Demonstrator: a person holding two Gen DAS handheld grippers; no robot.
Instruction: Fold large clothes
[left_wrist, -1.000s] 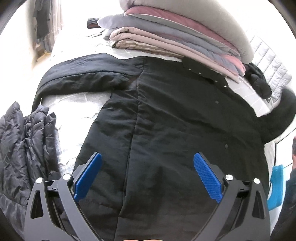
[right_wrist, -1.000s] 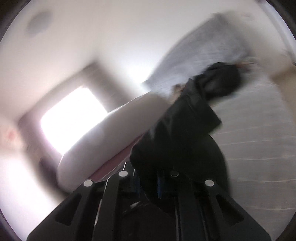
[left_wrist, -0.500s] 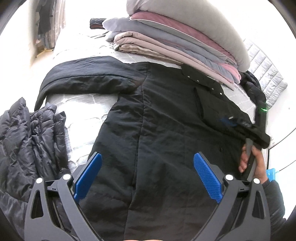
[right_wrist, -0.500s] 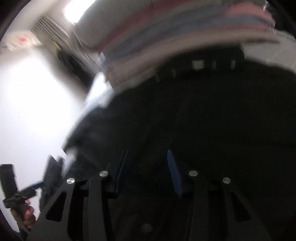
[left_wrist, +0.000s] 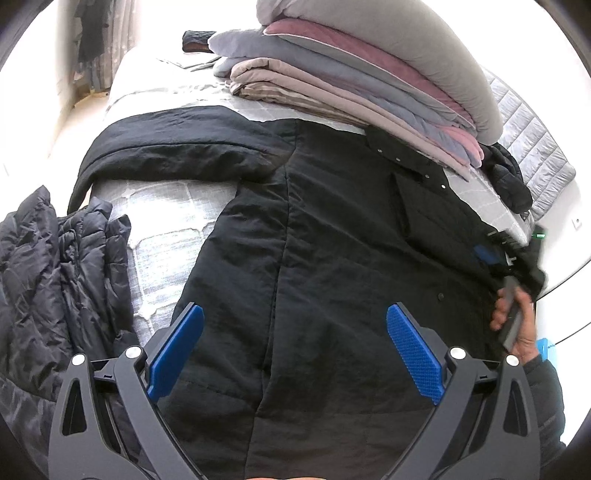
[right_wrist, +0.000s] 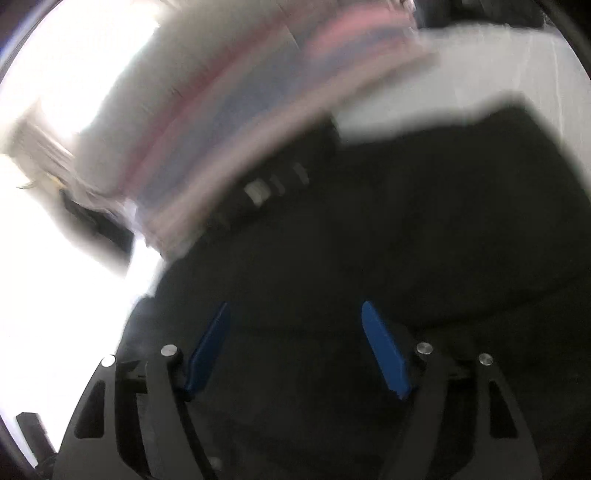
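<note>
A large black coat (left_wrist: 332, 258) lies spread on the grey quilted bed (left_wrist: 162, 221), one sleeve (left_wrist: 177, 147) stretched out to the left. My left gripper (left_wrist: 293, 332) hovers open above the coat's lower part, nothing between its blue pads. At the coat's right edge, a hand (left_wrist: 517, 325) holds my right gripper (left_wrist: 491, 254). In the blurred right wrist view, the right gripper (right_wrist: 295, 332) is over the black coat (right_wrist: 406, 240); its jaws are opening and the pads grip no fabric.
A stack of folded blankets and a grey pillow (left_wrist: 369, 85) sits at the head of the bed, touching the coat's collar. A dark puffer jacket (left_wrist: 48, 277) lies at the left. Another dark garment (left_wrist: 506, 177) and a grey quilted piece (left_wrist: 528, 140) lie at the right.
The right gripper came down from high in the air to the coat's right side, let go of the dark fabric it held, and spread its jaws. The left gripper stayed put.
</note>
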